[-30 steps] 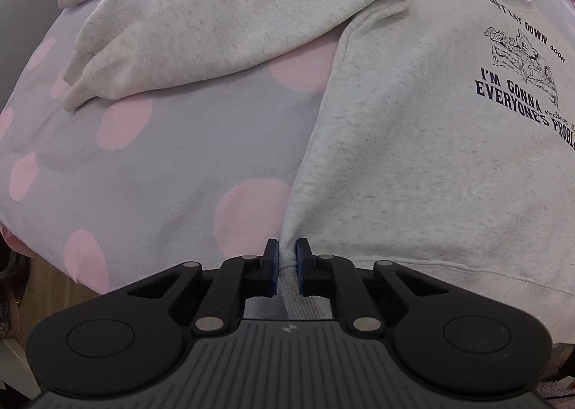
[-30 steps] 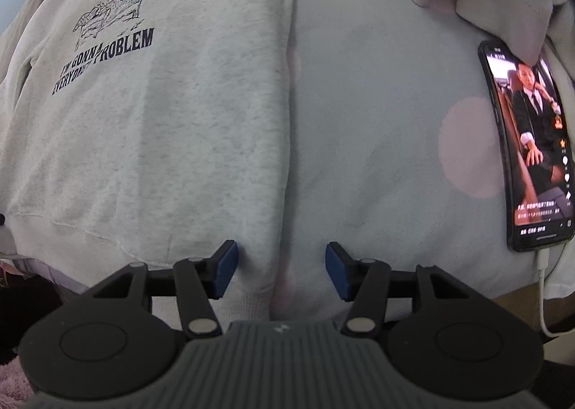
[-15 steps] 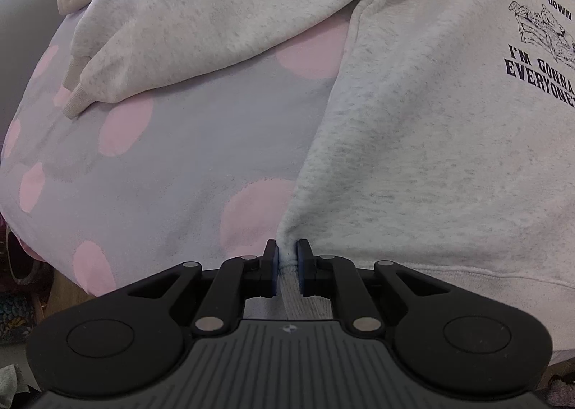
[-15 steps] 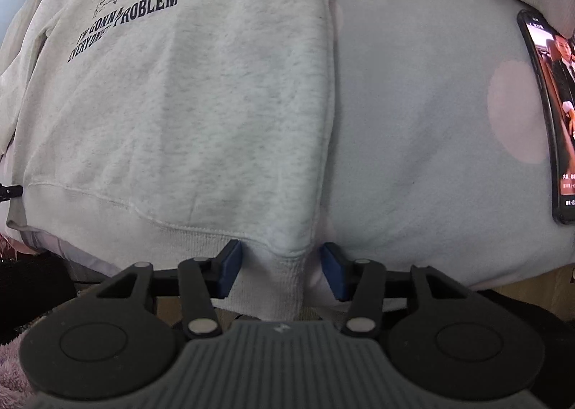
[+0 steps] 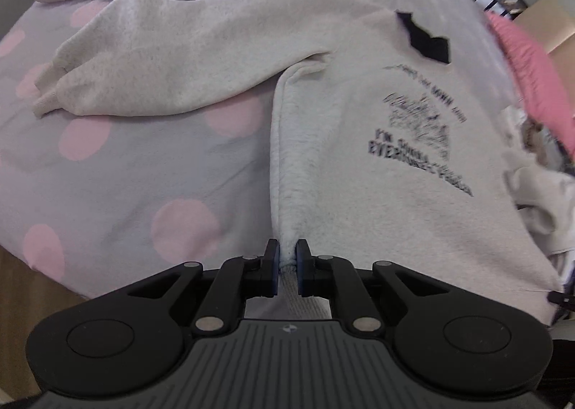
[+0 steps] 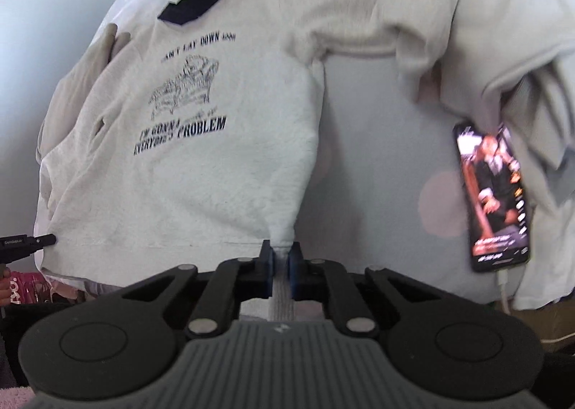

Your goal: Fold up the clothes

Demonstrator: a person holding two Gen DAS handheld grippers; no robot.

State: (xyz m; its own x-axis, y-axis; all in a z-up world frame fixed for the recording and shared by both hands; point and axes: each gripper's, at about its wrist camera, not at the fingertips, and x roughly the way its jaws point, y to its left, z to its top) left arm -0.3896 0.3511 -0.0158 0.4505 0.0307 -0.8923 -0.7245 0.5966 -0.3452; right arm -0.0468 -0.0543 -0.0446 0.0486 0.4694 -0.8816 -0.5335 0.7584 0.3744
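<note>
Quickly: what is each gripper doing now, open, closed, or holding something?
Left gripper: closed on a bottom hem corner of the sweatshirt.
Right gripper: jaws have just been closing; now closed on the other hem corner.

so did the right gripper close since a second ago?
Yes. The right gripper has just been closing and now pinches the sweatshirt hem corner, lifting it off the bedspread beside the phone.
</note>
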